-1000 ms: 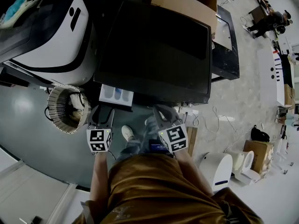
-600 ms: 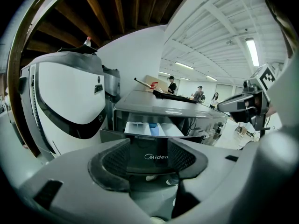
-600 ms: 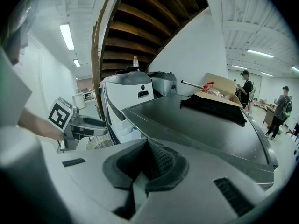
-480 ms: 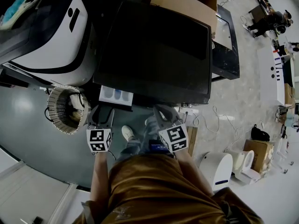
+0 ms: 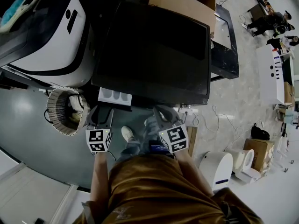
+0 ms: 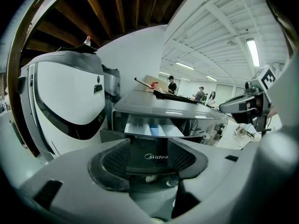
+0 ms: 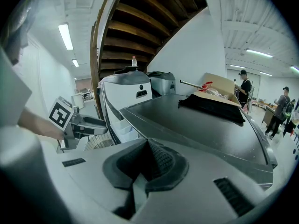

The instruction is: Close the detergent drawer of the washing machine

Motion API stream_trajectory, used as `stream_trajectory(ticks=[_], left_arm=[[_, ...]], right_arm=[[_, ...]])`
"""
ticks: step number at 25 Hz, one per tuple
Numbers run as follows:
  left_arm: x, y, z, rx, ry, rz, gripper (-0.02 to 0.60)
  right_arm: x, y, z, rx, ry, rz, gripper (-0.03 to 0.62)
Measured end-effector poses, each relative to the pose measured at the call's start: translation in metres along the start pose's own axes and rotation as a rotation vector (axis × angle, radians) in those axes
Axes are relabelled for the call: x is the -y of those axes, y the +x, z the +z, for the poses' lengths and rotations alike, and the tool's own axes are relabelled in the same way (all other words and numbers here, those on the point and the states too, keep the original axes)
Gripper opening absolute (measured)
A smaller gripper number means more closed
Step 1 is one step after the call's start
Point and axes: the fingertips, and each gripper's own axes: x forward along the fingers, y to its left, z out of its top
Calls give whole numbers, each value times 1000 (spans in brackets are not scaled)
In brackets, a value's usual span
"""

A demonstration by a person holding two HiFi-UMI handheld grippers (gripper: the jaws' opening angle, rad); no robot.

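Note:
The dark grey washing machine (image 5: 154, 50) fills the middle of the head view. Its white detergent drawer (image 5: 114, 97) sticks out of the front at the left. My left gripper (image 5: 102, 111) is just in front of that drawer. In the left gripper view the gripper (image 6: 148, 160) is open, and the drawer's dark front panel (image 6: 154, 157) with its brand name shows between the two pads. The white drawer tray (image 6: 152, 129) shows behind the panel. My right gripper (image 5: 161, 110) hangs before the machine's front at the right, shut (image 7: 147, 155) on nothing.
A white machine (image 5: 51, 36) stands left of the washer, with a woven basket (image 5: 63, 110) on the floor below it. A cardboard box (image 5: 184, 3) lies on the washer's far edge. Cables (image 5: 219, 115) and white bins (image 5: 219, 167) are on the floor at right. People stand far back (image 5: 273, 20).
The drawer sticks out slightly less than a second ago, and its blue compartments no longer show from above. Both grippers have hardly moved.

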Motion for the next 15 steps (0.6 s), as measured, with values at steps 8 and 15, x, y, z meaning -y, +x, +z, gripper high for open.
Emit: stream_trajectory(ticks=[8, 15], left_arm=[[-3, 12, 7, 5, -3, 0, 248], [-5, 21, 13, 10, -15, 0, 247]], right_arm=[[8, 0, 1, -4, 5, -13, 12], [16, -1, 0, -11, 9, -23, 12]])
